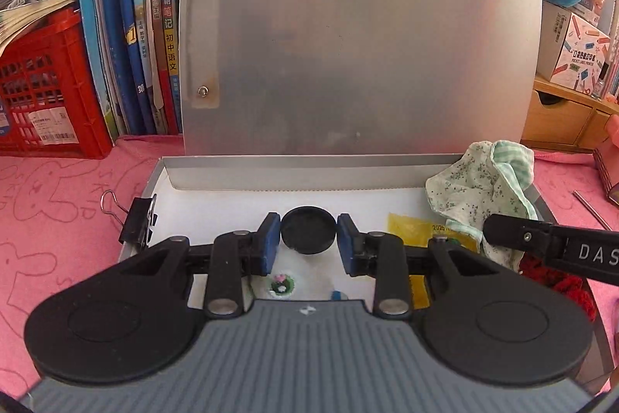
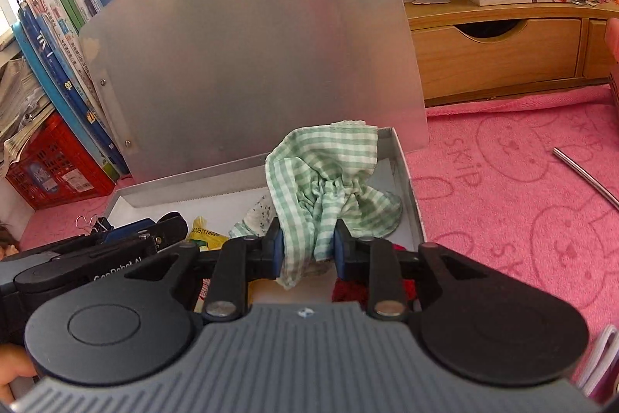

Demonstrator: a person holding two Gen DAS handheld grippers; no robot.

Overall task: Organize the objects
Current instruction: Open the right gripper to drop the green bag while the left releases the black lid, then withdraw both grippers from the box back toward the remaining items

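Pink toweling [image 2: 503,180] covers the desk, books standing behind an open silver box [image 1: 166,173]. Over its white floor the left claw [image 1: 308,239] brackets a black round cap [image 1: 307,229], flat face tilted toward the camera; whether the pads press it is unclear. At the box's right end, the right claw [image 2: 308,244] is closed on a green checked cloth [image 2: 332,177], bunched upward, lower edge hidden.
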